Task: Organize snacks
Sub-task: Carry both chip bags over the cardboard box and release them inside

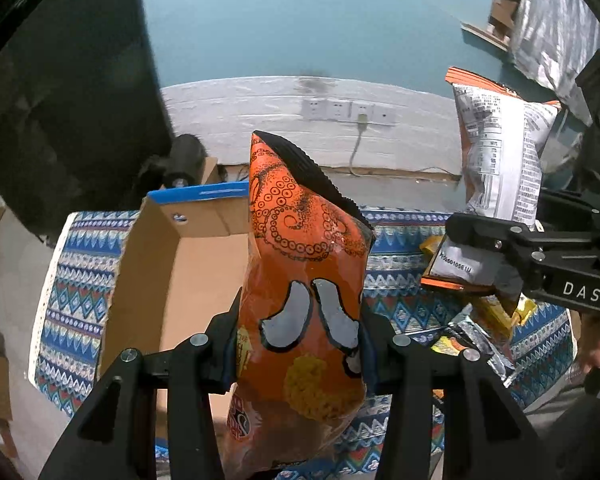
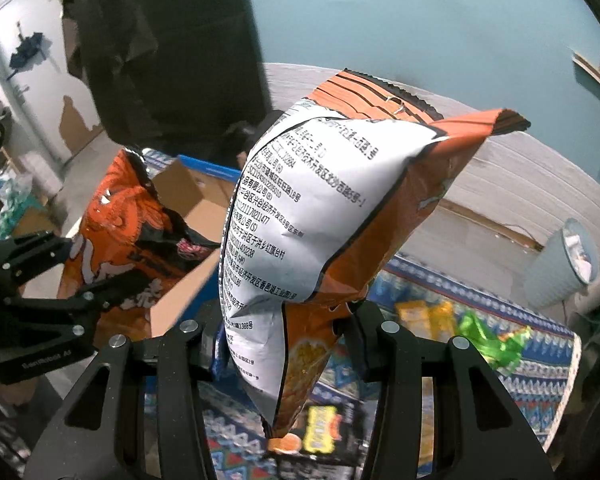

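In the left wrist view, the left tongs (image 1: 300, 356) are clenched on the lower half of an orange octopus-print snack bag (image 1: 304, 300), which stands upright in the centre of the frame with its black crimped seal on top. Gripping it low and vertical probably lets it go end-first into the open cardboard box (image 1: 172, 272), which lies just behind and to the left of the bag on the patterned cloth covering the worktop (image 1: 80, 280). At the right edge of the frame, the right tongs (image 1: 484, 264) pinch the bottom of a second orange bag with a white printed back (image 1: 500, 160), lifted clear of the loose yellow and silver snack packets (image 1: 484, 332) lying on the cloth below it.

In the right wrist view, the right tongs (image 2: 288, 344) grasp that white-backed bag (image 2: 320, 216) near its lower end, so the bulk leans up and right across the middle of the frame. The octopus bag (image 2: 132, 232) shows at left, held by the left tongs (image 2: 80, 280) over the near edge of the box (image 2: 188, 208). Yellow packets (image 2: 424, 312) and a green wrapper (image 2: 488, 340) lie at lower right on the cloth; a dark packet (image 2: 324, 432) beneath the bag is too blurred to name. Both bags seem held aloft side by side so each can be dropped into the box in turn.
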Available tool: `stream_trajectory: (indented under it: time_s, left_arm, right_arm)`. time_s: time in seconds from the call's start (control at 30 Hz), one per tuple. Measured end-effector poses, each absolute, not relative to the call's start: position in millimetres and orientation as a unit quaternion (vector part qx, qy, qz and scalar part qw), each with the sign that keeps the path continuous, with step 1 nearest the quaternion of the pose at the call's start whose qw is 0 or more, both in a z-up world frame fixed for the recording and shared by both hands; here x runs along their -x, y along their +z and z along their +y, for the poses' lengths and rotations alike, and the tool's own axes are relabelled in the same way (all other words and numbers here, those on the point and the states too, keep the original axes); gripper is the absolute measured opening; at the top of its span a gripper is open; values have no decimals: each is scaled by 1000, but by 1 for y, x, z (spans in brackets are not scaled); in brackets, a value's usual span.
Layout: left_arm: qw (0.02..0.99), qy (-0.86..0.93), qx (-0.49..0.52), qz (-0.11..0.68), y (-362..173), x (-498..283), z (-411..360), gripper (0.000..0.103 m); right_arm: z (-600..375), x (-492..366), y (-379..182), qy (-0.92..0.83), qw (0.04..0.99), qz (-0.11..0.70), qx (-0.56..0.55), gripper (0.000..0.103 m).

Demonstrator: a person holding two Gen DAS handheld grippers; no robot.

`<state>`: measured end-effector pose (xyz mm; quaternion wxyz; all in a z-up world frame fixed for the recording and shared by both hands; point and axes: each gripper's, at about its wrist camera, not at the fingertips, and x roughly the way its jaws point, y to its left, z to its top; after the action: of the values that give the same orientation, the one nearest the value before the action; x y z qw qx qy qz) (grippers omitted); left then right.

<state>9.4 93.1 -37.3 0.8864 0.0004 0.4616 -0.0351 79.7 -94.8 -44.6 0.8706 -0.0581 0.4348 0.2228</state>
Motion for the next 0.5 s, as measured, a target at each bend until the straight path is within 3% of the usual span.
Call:
stream_trajectory:
  time_s: [0.5]
  left_arm:
    - [880, 22, 30, 473, -58, -1, 164, 48]
  right_arm:
    - [-5, -87, -57, 292, 832, 464, 81, 46]
